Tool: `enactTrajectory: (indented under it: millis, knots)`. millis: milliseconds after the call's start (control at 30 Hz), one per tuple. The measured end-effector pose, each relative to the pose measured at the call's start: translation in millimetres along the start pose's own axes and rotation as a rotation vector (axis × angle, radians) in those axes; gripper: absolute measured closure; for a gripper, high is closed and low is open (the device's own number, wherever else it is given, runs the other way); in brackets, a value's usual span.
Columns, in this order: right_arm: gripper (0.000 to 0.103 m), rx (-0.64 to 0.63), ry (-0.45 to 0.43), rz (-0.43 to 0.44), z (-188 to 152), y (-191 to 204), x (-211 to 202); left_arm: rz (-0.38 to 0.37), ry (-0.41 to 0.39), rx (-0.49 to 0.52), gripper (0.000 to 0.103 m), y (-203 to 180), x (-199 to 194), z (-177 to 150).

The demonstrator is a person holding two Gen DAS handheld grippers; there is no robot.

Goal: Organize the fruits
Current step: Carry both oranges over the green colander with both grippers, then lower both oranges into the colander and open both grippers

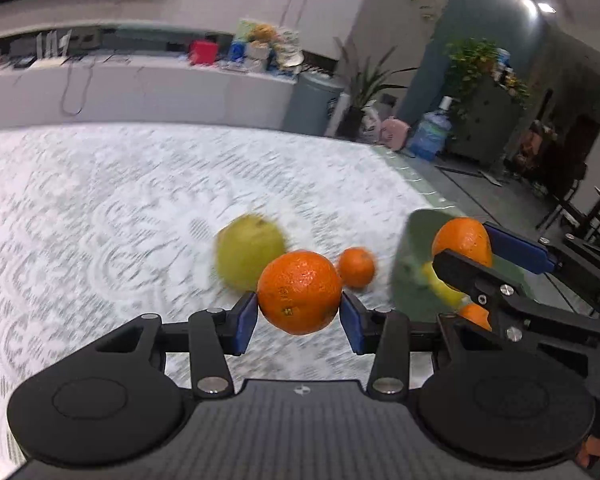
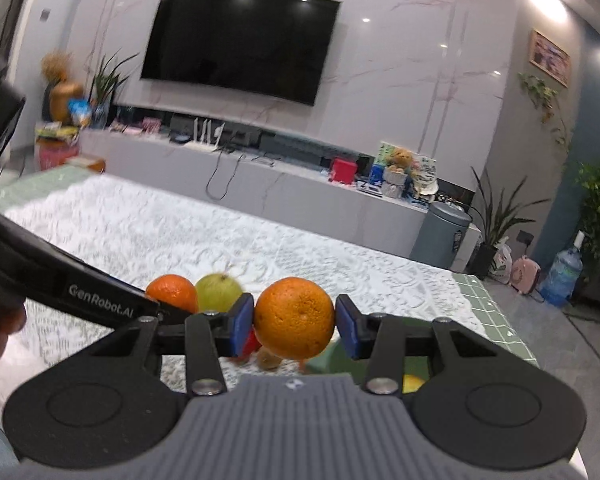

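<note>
My left gripper [image 1: 299,317] has an orange [image 1: 300,292] clamped between its two blue pads [image 1: 246,322], jaws closed to the fruit's width, the fruit held above the white lace cloth [image 1: 100,208]. My right gripper [image 2: 295,320] likewise grips a second orange [image 2: 295,317], pads pressed against both its sides; in the left wrist view that same orange [image 1: 463,242] sits over the green plate [image 1: 410,256] at the table's right end.

On the cloth just behind the left-held orange lie a green pear-like fruit [image 1: 248,250] and a smaller tangerine [image 1: 356,267], both blurred. The tangerine is near the plate's left rim, apart from it. On the plate I can make out a yellow fruit [image 1: 444,286] and a further orange piece [image 1: 476,316], partly hidden by my right gripper.

In the right wrist view the left-held orange [image 2: 173,292] and the green fruit [image 2: 219,290] appear side by side beyond my left gripper's arm. Below the right-held orange, a red item [image 2: 250,344] and a brownish item [image 2: 269,358] show, too obscured to identify. The plate [image 2: 320,362] shows beneath.

A television [image 2: 240,42] hangs on the far wall above a long cabinet [image 2: 260,184].
</note>
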State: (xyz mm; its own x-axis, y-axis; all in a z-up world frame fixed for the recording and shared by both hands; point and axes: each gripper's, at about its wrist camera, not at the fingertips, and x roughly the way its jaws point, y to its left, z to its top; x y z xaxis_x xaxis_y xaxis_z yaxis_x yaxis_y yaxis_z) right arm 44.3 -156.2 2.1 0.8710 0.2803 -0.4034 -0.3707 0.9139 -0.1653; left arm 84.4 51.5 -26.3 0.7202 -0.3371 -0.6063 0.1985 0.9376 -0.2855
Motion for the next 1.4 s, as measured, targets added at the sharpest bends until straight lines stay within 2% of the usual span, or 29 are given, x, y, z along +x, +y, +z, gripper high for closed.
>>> enactTrajectory:
  millis: [200,333,567,700,1033,1400]
  knots:
    - [0.061,0.109,0.050,-0.029,10,-51,-17,-0.059,0.001,0.092,0.052,-40,5,25]
    - [0.061,0.178,0.127,-0.031,9,-85,-17,-0.092,0.025,0.185,0.052,-72,18,39]
    - [0.061,0.236,0.287,0.006,-4,-125,0,-0.128,0.129,0.320,0.052,-120,50,51]
    - [0.061,0.258,0.358,0.028,-13,-141,10,-0.122,0.201,0.384,0.052,-138,70,51]
    - [0.061,0.217,0.500,0.095,-27,-159,39,-0.110,0.412,0.415,0.052,-149,117,53]
    - [0.061,0.262,0.569,0.152,-39,-164,57,-0.097,0.516,0.438,0.052,-151,144,49]
